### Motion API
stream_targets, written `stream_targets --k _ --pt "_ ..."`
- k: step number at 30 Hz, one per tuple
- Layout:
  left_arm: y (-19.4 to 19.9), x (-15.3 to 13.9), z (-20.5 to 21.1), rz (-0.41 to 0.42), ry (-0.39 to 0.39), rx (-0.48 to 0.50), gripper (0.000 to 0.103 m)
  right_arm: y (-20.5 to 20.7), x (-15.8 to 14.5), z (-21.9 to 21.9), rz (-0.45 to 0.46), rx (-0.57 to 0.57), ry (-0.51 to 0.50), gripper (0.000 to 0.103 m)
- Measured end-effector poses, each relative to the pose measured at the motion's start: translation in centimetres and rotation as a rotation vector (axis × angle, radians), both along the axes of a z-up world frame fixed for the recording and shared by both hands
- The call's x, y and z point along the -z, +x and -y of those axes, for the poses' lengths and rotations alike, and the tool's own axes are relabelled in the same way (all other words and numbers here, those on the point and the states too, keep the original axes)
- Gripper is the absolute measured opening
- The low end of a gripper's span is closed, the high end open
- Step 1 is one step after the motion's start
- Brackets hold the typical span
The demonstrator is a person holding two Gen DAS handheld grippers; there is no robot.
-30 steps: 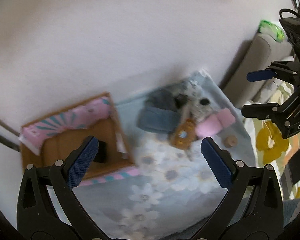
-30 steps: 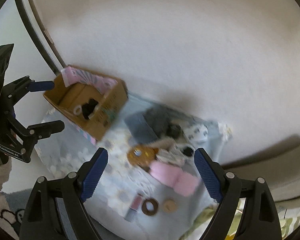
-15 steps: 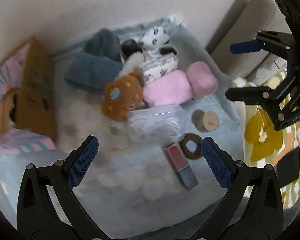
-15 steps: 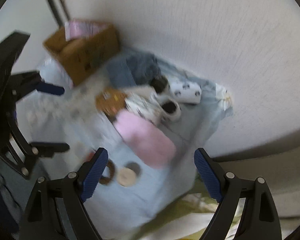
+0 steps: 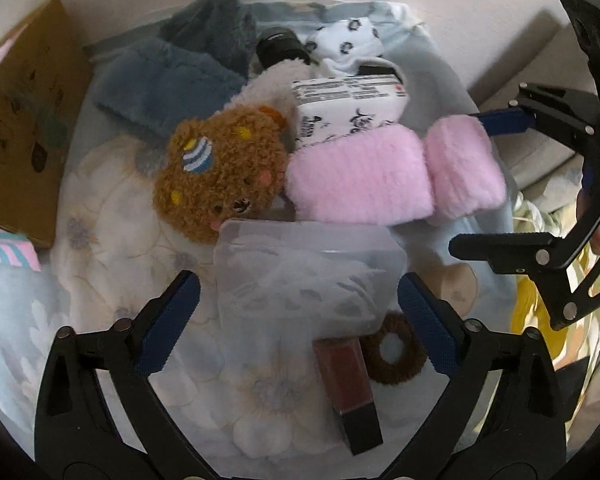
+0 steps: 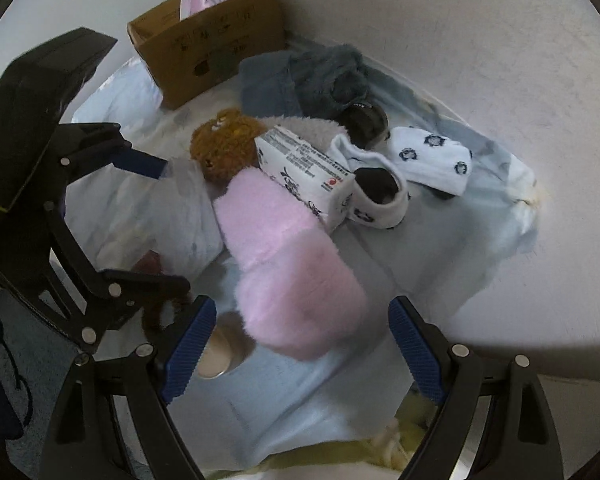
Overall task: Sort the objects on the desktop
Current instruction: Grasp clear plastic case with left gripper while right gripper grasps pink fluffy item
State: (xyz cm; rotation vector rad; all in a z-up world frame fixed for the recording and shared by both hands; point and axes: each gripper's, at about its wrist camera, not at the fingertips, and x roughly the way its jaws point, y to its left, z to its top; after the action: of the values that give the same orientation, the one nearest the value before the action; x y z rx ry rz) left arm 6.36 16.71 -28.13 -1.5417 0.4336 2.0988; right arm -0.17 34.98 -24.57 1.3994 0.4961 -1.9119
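Both grippers hung over the clutter.
Left gripper (image 5: 298, 316) closing around a translucent plastic bag (image 5: 304, 276), untouched; right gripper (image 6: 302, 346) fingers spread above a fluffy pink sock (image 6: 288, 268).

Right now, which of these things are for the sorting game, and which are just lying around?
For sorting:
- clear bag
- pink fuzzy sock
- brown plush bear
- white printed box
- brown hair tie
- cardboard box, likely the bin

Just lying about:
- flowered cloth underneath
- yellow patterned fabric
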Motion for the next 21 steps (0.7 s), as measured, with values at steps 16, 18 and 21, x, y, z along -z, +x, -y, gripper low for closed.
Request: stream_targets --k 16,18,21 --pt "2.3 -2.5 1.6 -0.03 -0.01 0.014 0.081 0.1 -0.6 -1.5 0.005 0.027 -0.03 0.033" --pt "2.8 -4.2 1.9 -0.047 -0.011 0.03 0.081 0.4 -1.8 -1.8 -0.007 0.049 -0.041 0.032" --pt "3.0 -6.7 2.8 -0.069 -0.009 0.042 0.081 0.6 -4.0 -2.3 -0.021 0.078 -0.064 0.032"
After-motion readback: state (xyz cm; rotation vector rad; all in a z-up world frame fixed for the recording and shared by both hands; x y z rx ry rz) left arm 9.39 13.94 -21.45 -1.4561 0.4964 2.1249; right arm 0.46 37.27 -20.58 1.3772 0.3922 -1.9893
